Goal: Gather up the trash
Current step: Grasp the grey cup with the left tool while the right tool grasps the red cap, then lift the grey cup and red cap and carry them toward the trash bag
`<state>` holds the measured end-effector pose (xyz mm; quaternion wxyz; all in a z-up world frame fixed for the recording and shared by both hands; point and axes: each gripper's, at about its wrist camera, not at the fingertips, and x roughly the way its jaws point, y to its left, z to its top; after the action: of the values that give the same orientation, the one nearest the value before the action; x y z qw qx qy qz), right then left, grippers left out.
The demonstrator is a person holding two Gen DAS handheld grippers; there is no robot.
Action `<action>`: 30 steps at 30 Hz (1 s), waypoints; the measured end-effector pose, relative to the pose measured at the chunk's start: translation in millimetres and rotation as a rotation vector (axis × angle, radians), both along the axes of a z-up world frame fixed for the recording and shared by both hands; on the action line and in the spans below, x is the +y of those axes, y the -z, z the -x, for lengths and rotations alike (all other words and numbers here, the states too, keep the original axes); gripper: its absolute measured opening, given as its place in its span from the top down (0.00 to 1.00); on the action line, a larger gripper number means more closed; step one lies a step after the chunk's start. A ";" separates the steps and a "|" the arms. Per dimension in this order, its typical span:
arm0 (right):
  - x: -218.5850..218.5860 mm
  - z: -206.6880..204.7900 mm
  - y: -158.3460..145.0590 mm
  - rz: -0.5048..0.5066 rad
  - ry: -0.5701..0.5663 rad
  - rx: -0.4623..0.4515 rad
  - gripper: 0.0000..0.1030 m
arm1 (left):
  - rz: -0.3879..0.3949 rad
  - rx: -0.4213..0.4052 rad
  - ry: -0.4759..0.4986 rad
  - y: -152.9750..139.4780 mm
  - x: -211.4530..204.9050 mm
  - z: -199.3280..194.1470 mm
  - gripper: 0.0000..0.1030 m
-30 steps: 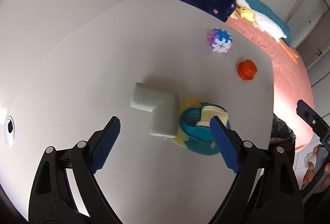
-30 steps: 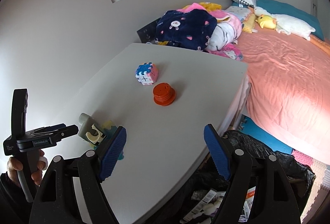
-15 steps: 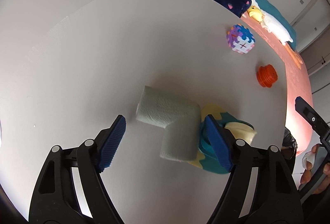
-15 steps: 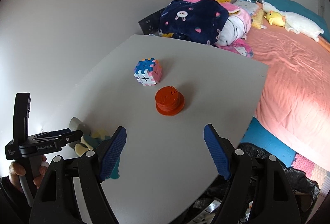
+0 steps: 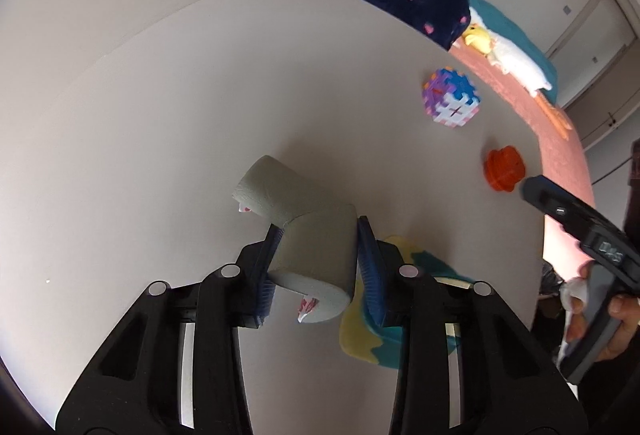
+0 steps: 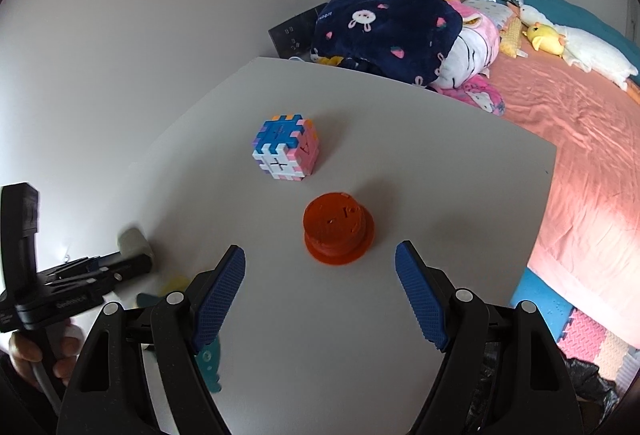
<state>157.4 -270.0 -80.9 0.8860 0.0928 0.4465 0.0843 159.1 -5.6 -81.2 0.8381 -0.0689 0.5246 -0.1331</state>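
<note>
The left tongs [image 5: 318,259] have just been closing and now clench one arm of the grey L-shaped foam piece [image 5: 308,239] on the counter [image 5: 160,115]. The right tongs [image 6: 320,289] stand released, the orange cap [image 6: 338,229] just ahead of their tips.

**Grey table beside a pink bed**

A flat, pale grey table [image 6: 420,163] carries a multicoloured interlocking puzzle cube [image 6: 285,147] near its middle and a round orange plastic stack [image 6: 338,227] nearer the right edge. On the near left lie a grey L-shaped foam piece [image 5: 298,231] and a teal-and-yellow toy [image 5: 376,331].
</note>
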 end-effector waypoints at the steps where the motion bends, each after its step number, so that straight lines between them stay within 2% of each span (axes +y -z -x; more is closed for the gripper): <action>1: 0.4 -3.1 1.6 0.005 0.000 0.004 0.24 | 0.002 -0.004 -0.002 -0.1 -0.3 -1.3 0.66; 4: 1.7 -9.4 4.6 0.023 0.003 0.003 0.25 | 0.003 -0.011 -0.004 -0.7 -0.6 -3.0 0.66; 7: 4.8 -15.5 7.0 0.052 -0.008 0.002 0.35 | 0.003 -0.017 -0.012 -2.1 1.7 -3.2 0.66; 9: 9.0 -20.5 11.1 0.091 -0.011 0.014 0.39 | 0.035 -0.012 -0.024 -3.1 6.2 -3.1 0.66; 13: 11.4 -23.9 17.0 0.094 -0.021 0.022 0.55 | 0.049 -0.008 -0.041 -4.6 12.8 -1.7 0.66; 19: 7.9 -18.6 16.4 0.060 -0.018 0.019 0.55 | 0.075 -0.010 -0.043 -9.4 14.6 1.7 0.66; 30: 2.3 2.6 -4.2 0.034 -0.014 -0.004 0.55 | 0.061 -0.045 -0.026 -25.0 1.7 4.9 0.66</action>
<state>154.8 -267.7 -76.7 0.8878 0.0742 0.4466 0.0831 154.2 -3.9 -56.1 0.8488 -0.0981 0.5005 -0.1396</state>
